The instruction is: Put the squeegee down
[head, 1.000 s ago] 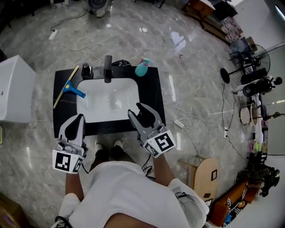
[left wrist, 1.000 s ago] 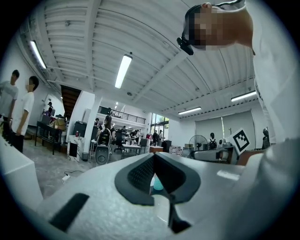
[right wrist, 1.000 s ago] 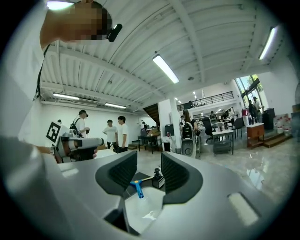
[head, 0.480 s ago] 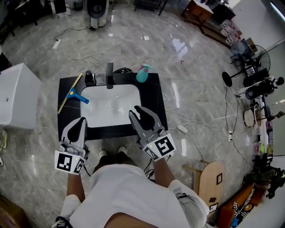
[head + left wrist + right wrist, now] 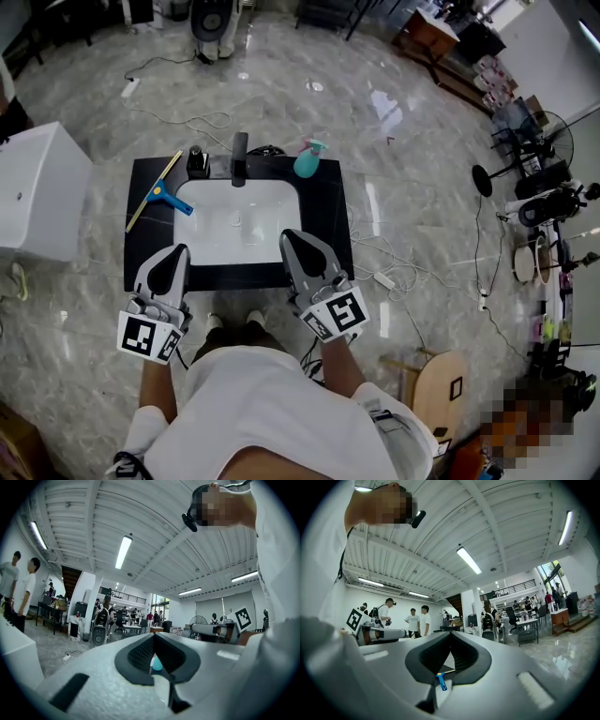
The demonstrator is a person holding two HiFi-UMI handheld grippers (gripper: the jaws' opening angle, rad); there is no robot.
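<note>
The squeegee (image 5: pixel 159 194), a yellow blade with a blue handle, lies on the left side of the black counter (image 5: pixel 141 274), its handle reaching over the edge of the white basin (image 5: pixel 234 225). No gripper touches it. My left gripper (image 5: pixel 175 251) hovers at the counter's front left, shut and empty. Over the basin's front right corner my right gripper (image 5: pixel 298 236) is shut with nothing in it. In the right gripper view the blue handle (image 5: pixel 441 681) shows beyond the closed gripper (image 5: pixel 451 634). The left gripper (image 5: pixel 153 637) is closed in its own view too.
A black faucet (image 5: pixel 240 155) and a dark dispenser (image 5: pixel 196 161) stand at the counter's back edge, with a teal spray bottle (image 5: pixel 307 161) at the back right. A white cabinet (image 5: pixel 37 187) stands to the left. Cables run over the marble floor (image 5: pixel 394 272).
My right gripper's jaws have gone from wide open to shut, empty throughout. The left gripper stays shut. The squeegee has not moved on the counter.
</note>
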